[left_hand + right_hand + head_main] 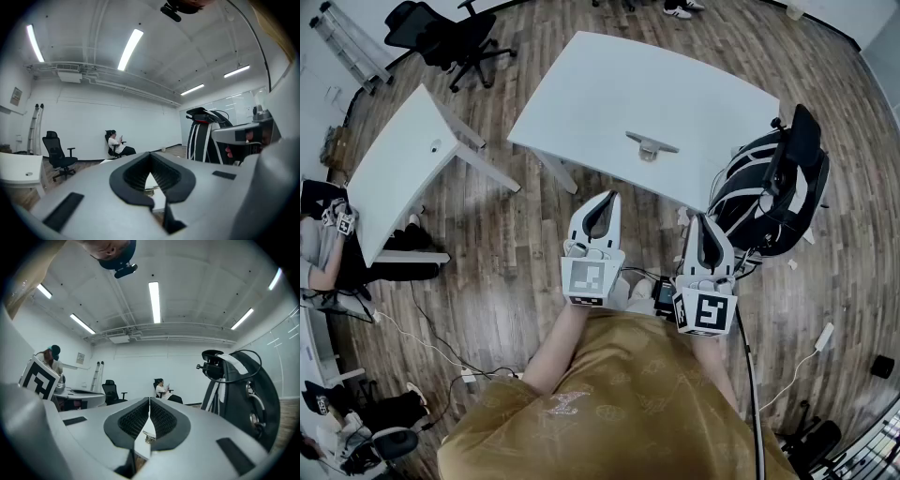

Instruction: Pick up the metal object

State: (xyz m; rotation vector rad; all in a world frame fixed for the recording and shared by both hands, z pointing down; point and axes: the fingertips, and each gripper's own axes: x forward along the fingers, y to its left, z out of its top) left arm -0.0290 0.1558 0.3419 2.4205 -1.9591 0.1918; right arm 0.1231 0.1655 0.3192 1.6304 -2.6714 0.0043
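Metal object (651, 145) is my target, and neither tool has it yet. I have the left gripper (605, 201) drawn in near my chest. Its jaws meet at the tips, leaving only the hollow between the ribbed pads (165, 176), and nothing is clamped there. The right gripper (703, 223) sits just beside it on the right, its jaws likewise closed on nothing. I judge this tucked, level hold to be a ready pose ahead of the reach, with both noses aimed at the far side where the work is. Through each hollow I see a sliver of white tabletop and a small metallic piece, so both seem lined up on the target.

Further out, the white table (609, 89) stands well apart from the tips, with wood floor (525, 244) between. The object lies toward the table's near half, alone on the surface, which leaves room to come at it from any side. A black and white pack (769, 183) crowds the table's near right corner, so the left gripper looks to have the cleaner line. Its jaws must part first.
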